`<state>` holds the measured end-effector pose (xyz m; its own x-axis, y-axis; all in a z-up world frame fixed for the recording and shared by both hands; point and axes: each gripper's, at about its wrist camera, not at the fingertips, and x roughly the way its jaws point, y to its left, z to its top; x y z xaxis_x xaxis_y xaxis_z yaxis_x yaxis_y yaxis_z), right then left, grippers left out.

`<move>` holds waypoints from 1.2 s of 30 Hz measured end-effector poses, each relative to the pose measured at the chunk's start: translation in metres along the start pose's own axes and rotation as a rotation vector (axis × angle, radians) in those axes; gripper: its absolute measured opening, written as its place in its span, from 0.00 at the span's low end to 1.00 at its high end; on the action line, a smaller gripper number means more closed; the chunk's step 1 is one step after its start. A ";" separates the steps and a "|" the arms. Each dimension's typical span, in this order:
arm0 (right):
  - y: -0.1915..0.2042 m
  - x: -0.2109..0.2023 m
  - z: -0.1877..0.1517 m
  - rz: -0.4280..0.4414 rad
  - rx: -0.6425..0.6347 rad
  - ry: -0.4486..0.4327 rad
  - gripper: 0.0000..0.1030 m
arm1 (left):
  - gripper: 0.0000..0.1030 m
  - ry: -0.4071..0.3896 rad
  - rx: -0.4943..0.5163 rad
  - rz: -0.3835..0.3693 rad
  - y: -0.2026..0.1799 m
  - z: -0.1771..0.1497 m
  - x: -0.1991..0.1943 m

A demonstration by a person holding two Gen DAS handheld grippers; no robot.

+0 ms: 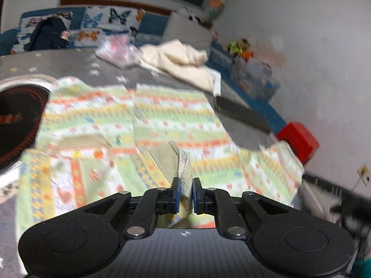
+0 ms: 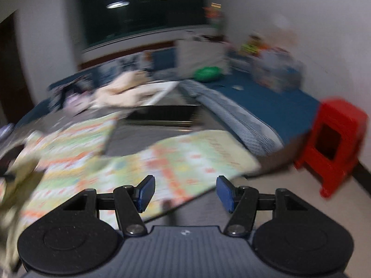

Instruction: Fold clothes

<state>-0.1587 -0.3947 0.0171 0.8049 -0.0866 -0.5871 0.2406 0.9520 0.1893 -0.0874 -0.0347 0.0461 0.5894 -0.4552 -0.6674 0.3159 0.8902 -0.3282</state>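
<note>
A colourful patterned garment (image 1: 143, 120), green, orange and yellow, lies spread over a grey star-print table (image 1: 69, 64). My left gripper (image 1: 185, 192) is shut on a ribbed beige edge of that garment (image 1: 184, 164), which stands up between the blue pads. In the right wrist view the same garment (image 2: 162, 162) drapes over the table's near edge. My right gripper (image 2: 185, 193) hovers open above it, with nothing between its fingers. Both views are blurred.
A cream garment (image 1: 180, 62) and a pinkish packet (image 1: 116, 51) lie at the table's far side. A dark round object (image 1: 16, 120) sits at left. A red stool (image 2: 334, 143) stands at right by a blue mattress (image 2: 266, 102). A black slab (image 1: 241, 113) lies near the table's right edge.
</note>
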 end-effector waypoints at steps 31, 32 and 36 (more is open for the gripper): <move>-0.055 0.010 0.037 0.319 0.420 -0.076 0.04 | 0.90 -0.046 0.208 0.179 0.015 -0.026 -0.035; -0.049 0.006 0.039 0.338 0.410 -0.084 0.04 | 0.91 -0.046 0.211 0.182 0.016 -0.027 -0.035; -0.020 -0.010 0.050 0.423 0.354 -0.107 0.04 | 0.96 -0.046 0.216 0.198 0.019 -0.030 -0.037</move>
<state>-0.1442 -0.4275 0.0586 0.9169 0.2344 -0.3231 0.0376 0.7551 0.6545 -0.1254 -0.0003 0.0445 0.6868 -0.2780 -0.6716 0.3396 0.9397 -0.0417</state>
